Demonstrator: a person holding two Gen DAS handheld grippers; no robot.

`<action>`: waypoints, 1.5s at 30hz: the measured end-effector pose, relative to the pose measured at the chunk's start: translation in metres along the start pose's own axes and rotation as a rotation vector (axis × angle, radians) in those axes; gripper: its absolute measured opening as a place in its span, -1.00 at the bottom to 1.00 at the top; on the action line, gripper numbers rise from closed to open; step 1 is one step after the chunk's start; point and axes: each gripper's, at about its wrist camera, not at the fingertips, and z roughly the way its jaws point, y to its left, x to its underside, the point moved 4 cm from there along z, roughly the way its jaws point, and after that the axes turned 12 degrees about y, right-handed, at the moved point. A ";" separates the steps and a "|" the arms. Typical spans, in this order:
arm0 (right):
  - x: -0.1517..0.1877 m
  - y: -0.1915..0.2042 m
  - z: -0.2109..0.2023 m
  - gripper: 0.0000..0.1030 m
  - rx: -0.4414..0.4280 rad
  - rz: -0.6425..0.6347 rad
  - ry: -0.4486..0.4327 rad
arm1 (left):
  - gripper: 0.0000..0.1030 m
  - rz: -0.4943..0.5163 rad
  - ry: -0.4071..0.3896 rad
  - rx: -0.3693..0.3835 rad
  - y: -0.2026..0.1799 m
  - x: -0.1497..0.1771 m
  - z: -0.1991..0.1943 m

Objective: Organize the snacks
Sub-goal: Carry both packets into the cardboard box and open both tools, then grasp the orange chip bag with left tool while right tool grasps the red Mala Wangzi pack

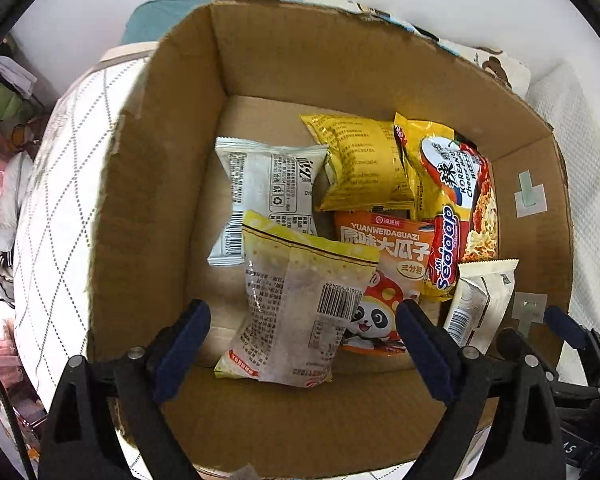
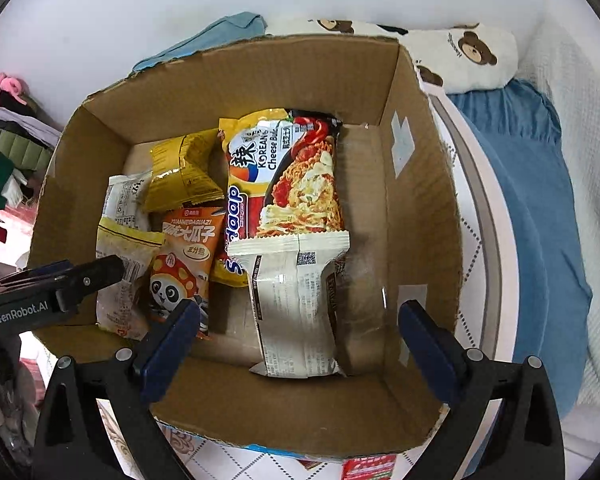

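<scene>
An open cardboard box (image 1: 172,184) (image 2: 420,216) holds several snack packets. In the left wrist view my left gripper (image 1: 304,344) is open above a pale yellow cracker packet (image 1: 296,304) lying free in the box. Beside it lie a white packet (image 1: 268,188), a yellow packet (image 1: 364,164), an orange sunflower-seed packet (image 1: 392,256) and a Mi Sedaap noodle pack (image 1: 456,200). In the right wrist view my right gripper (image 2: 300,340) is open above a cream packet (image 2: 296,304) that lies free below the noodle pack (image 2: 288,176). The left gripper's fingers (image 2: 80,276) show at the box's left wall.
The box sits on a white quilted bed (image 1: 60,184). A bear-print pillow (image 2: 460,56) and a blue blanket (image 2: 532,216) lie to the right, a teal cloth (image 1: 204,4) behind the box. Clutter (image 2: 8,152) stands at the far left beside the bed.
</scene>
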 end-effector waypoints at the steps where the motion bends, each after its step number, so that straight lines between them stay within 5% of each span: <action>1: 0.000 0.000 -0.002 0.97 0.002 -0.005 -0.004 | 0.84 0.000 -0.011 -0.010 0.001 0.002 -0.003; 23: 0.067 0.020 -0.093 0.97 0.080 -0.013 -0.252 | 0.84 0.099 -0.347 -0.042 -0.004 0.087 -0.107; 35: 0.131 0.031 -0.159 0.97 0.051 -0.026 -0.402 | 0.84 0.122 -0.447 -0.028 -0.013 0.149 -0.149; 45: 0.157 0.026 -0.194 0.97 0.043 -0.010 -0.488 | 0.84 0.122 -0.527 -0.019 -0.019 0.169 -0.172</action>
